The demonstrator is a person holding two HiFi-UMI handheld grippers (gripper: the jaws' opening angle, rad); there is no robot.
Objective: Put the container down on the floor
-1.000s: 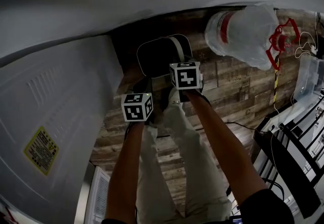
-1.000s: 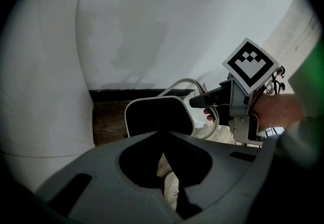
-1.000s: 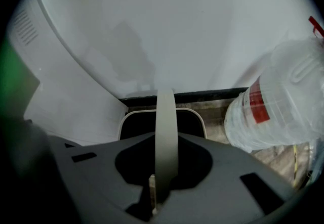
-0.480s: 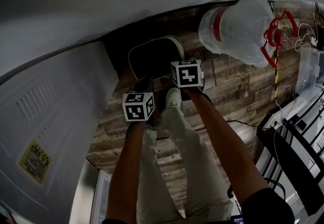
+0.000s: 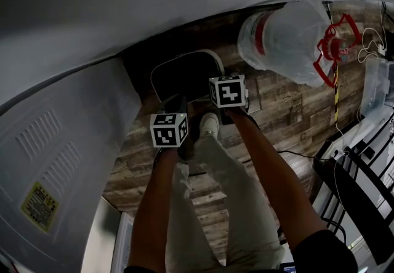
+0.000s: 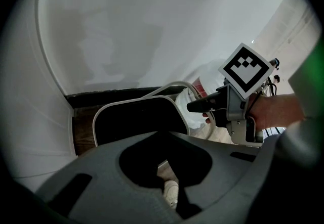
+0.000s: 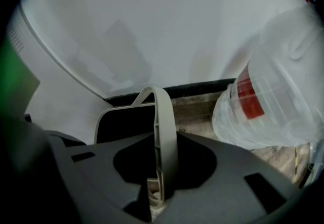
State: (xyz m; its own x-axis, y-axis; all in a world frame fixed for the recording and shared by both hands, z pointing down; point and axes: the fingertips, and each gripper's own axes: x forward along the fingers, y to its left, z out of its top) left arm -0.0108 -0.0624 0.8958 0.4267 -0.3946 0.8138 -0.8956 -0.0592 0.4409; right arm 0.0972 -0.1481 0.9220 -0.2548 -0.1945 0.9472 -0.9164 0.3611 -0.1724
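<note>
The container (image 5: 182, 74) is a black bin with a pale rim, low over the wooden floor (image 5: 277, 105) by the white wall. Its beige handle (image 7: 165, 127) arches up between the jaws of my right gripper (image 7: 158, 188), which is shut on it; these jaws have just been opening a little. In the head view the right gripper (image 5: 217, 79) sits over the bin's right side. My left gripper (image 5: 176, 101) hangs at the bin's near rim. In the left gripper view the left gripper (image 6: 169, 187) shows only a shoe through its jaws; its grip is unclear.
A large clear water bottle (image 5: 289, 37) with a red label lies on the floor to the right, beside a red stand (image 5: 335, 47). A white appliance (image 5: 55, 161) fills the left. The person's legs and a shoe (image 5: 209, 122) are below the grippers. Black racks (image 5: 357, 185) stand at right.
Both grippers and the bin have sunk toward the floor, and the bin has drifted left in the head view, nearer the white appliance. The handle stays between the right jaws.
</note>
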